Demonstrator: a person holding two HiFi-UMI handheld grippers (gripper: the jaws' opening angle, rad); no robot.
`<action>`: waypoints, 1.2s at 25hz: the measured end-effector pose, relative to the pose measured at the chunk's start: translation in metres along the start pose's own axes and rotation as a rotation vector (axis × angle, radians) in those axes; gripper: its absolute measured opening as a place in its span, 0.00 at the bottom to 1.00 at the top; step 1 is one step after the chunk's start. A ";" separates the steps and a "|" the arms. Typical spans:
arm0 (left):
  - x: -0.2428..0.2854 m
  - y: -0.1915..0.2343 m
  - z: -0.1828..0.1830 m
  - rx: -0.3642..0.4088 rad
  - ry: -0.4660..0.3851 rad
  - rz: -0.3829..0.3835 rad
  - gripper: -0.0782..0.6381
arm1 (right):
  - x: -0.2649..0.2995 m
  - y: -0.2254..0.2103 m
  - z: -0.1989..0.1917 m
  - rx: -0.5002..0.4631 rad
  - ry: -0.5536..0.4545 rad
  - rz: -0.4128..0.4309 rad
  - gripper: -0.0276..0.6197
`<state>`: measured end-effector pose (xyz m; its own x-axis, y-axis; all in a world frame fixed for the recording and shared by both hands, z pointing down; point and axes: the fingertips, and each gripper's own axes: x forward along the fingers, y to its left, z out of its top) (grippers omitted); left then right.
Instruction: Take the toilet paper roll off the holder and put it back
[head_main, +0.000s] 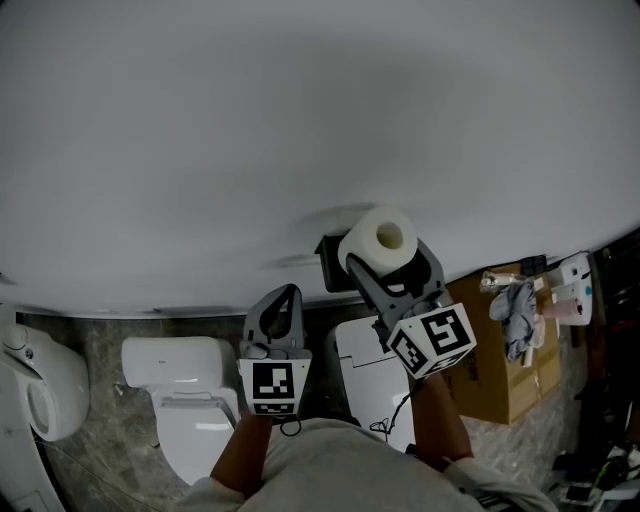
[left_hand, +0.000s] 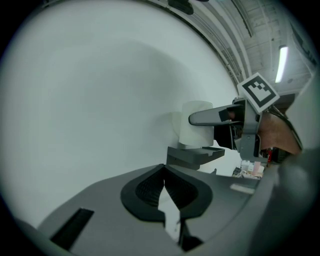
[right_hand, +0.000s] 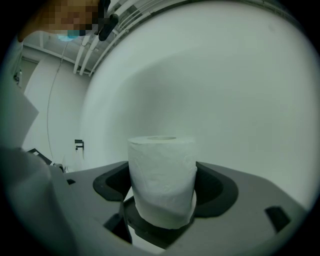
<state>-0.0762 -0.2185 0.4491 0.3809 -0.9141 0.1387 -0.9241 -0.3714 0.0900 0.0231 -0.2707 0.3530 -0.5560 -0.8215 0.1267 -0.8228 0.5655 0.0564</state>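
Note:
A white toilet paper roll (head_main: 384, 238) stands upright at a dark wall-mounted holder (head_main: 329, 262) on the pale wall. My right gripper (head_main: 384, 256) is shut on the roll, one jaw pressing each side. In the right gripper view the roll (right_hand: 162, 180) fills the gap between the jaws, and the dark holder shelf (right_hand: 150, 233) lies right under it. I cannot tell whether the roll touches the shelf. My left gripper (head_main: 285, 298) hangs lower left of the holder, shut and holding nothing. From the left gripper view, the roll (left_hand: 195, 125) sits above the holder (left_hand: 195, 155).
Below are a white toilet (head_main: 186, 400) on the stone floor and a second white toilet lid (head_main: 372, 385) to its right. A cardboard box (head_main: 498, 375) with cloth and bottles on top stands at the right. A white fixture (head_main: 40, 385) curves in at the far left.

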 end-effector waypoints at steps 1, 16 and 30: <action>0.000 0.001 0.000 0.000 0.000 0.001 0.12 | 0.001 0.000 -0.001 0.001 0.003 0.000 0.60; -0.001 0.004 0.000 0.002 0.004 0.008 0.12 | 0.004 -0.001 -0.010 0.011 0.040 -0.019 0.60; -0.002 0.006 -0.002 -0.001 0.003 0.019 0.12 | 0.007 -0.002 -0.016 -0.013 0.058 -0.023 0.60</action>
<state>-0.0828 -0.2185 0.4511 0.3638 -0.9203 0.1437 -0.9310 -0.3541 0.0888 0.0229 -0.2762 0.3696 -0.5292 -0.8286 0.1826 -0.8332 0.5482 0.0729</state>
